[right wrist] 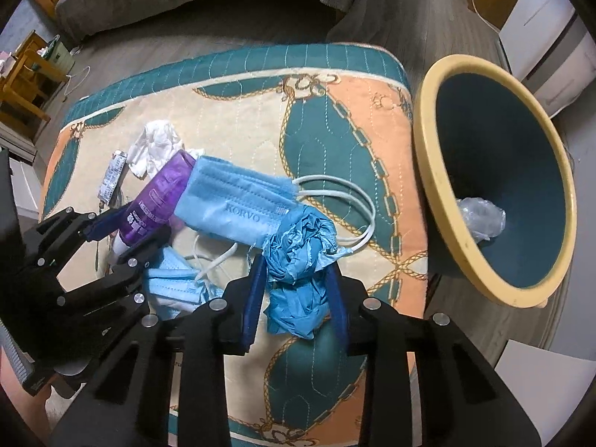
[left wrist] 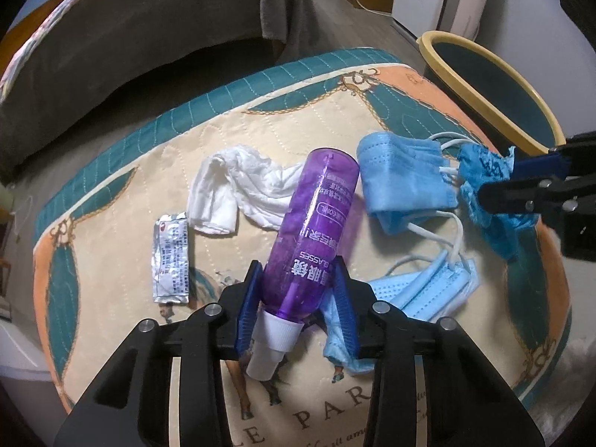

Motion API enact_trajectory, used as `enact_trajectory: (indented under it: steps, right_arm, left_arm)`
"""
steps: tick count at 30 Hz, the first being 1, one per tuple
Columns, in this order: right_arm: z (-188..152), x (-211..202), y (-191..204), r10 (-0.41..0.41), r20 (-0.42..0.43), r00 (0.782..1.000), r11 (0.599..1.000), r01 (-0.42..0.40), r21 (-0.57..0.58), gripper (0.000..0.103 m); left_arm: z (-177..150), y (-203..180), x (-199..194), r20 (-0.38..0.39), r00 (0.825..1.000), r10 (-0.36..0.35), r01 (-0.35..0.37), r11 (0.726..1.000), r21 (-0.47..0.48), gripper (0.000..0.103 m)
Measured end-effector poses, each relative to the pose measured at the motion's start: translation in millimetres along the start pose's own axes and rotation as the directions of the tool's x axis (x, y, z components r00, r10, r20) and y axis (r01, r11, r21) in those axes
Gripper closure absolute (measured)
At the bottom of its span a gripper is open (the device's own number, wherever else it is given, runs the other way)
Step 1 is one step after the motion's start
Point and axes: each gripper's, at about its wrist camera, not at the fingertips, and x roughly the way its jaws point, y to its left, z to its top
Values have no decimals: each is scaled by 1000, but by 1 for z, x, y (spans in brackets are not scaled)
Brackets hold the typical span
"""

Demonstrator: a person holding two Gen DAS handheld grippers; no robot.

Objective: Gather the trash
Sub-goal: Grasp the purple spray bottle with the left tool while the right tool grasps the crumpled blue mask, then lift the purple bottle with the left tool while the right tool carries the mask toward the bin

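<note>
A purple spray bottle [left wrist: 313, 219] with a white nozzle lies on the quilted cover [left wrist: 283, 119]. My left gripper [left wrist: 298, 260] is shut on its lower body, both blue pads against its sides; the right wrist view shows that gripper [right wrist: 128, 232] on the bottle [right wrist: 160, 193] too. My right gripper [right wrist: 297, 262] is shut on a crumpled blue wad [right wrist: 298, 257], pointing steeply down; it also appears in the left wrist view [left wrist: 497, 175]. A folded blue mask [right wrist: 231, 201] lies between bottle and wad, and a lighter mask [right wrist: 175, 287] lies nearer me.
A white tissue [left wrist: 242, 190] and a foil packet [left wrist: 171, 257] lie left of the bottle. A dark bin with a yellow rim [right wrist: 439, 186] stands off the cover's right edge, with crumpled clear plastic [right wrist: 482, 218] inside. A grey sofa [left wrist: 149, 29] lies beyond.
</note>
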Motion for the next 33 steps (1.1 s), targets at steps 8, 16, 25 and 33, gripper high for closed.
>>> enact_trajectory:
  steps: [8,16,25,33]
  right_arm:
    - [0,-33,3,3,77,997,1000,-1,-20,72]
    - [12,-98,-7,0,249,968,1000,2,-11,72]
    - [20,-135,-36,9,342,940,999,-24,42,72]
    - [18,-143,-52,-25,379,925,999,13,34,72]
  left_arm:
    - [-2,0,-30,57,998,36,-36,999,-2,67]
    - [4,19,-89,155,987,36,-20,994,-103,70]
    - [30,18,-161,226,973,54,-41,997,-59,70]
    - [48,3,-183,281,960,18,4,997,-79,70]
